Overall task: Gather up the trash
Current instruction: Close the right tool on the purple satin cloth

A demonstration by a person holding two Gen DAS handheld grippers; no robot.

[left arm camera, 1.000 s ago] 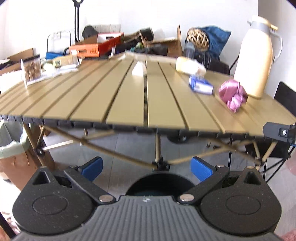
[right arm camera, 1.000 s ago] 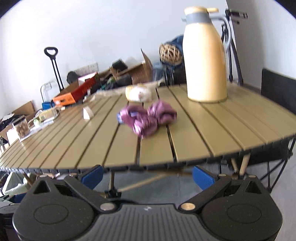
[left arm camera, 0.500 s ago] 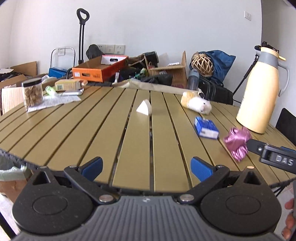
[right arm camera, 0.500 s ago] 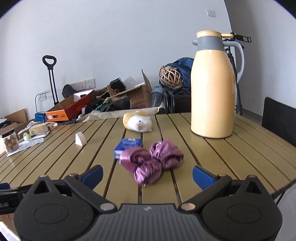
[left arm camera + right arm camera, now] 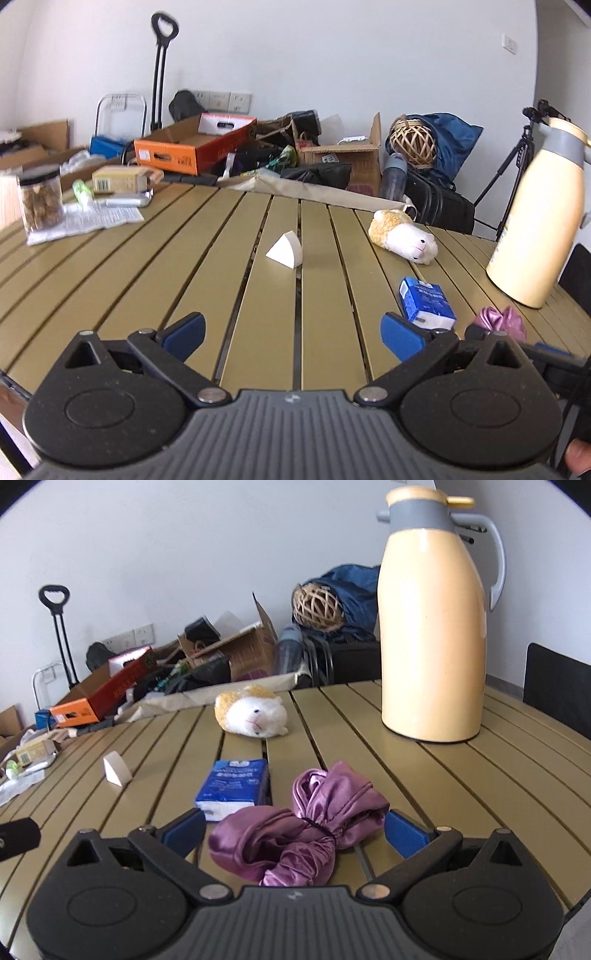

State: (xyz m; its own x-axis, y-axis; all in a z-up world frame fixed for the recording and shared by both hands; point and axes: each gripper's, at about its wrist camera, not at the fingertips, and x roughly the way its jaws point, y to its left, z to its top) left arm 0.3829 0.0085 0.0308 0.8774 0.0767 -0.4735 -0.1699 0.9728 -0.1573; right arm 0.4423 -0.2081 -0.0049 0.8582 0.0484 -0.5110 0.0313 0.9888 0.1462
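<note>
1. The right gripper (image 5: 293,830) hangs low over the table (image 5: 461,775), its blue fingers (image 5: 404,832) spread wide with nothing pinched. The purple cloth (image 5: 295,834) lies bunched between them at bottom centre of the right view, though I cannot tell if either pad touches it.
2. The left gripper (image 5: 293,332) is spread too and empty, over bare slats at the bottom of the left view.
3. Likely trash: the blue pack (image 5: 234,788) just left of the cloth, and the white wedge (image 5: 284,254) mid-frame in the left view. Which counts as rubbish is my guess.
4. If the cloth is the pick, I'd lower the right fingers until they straddle the tied waist of the bundle, then close slowly; satin slips, so grip the thick knot and not a loose fold.
5. Keep clear of the flask (image 5: 432,627) at upper right and the plush toy (image 5: 253,710) behind the pack.
6. Writing: the pack carries white print, too small to read. The orange box (image 5: 194,149) at upper left has dark lettering, also illegible.
</note>
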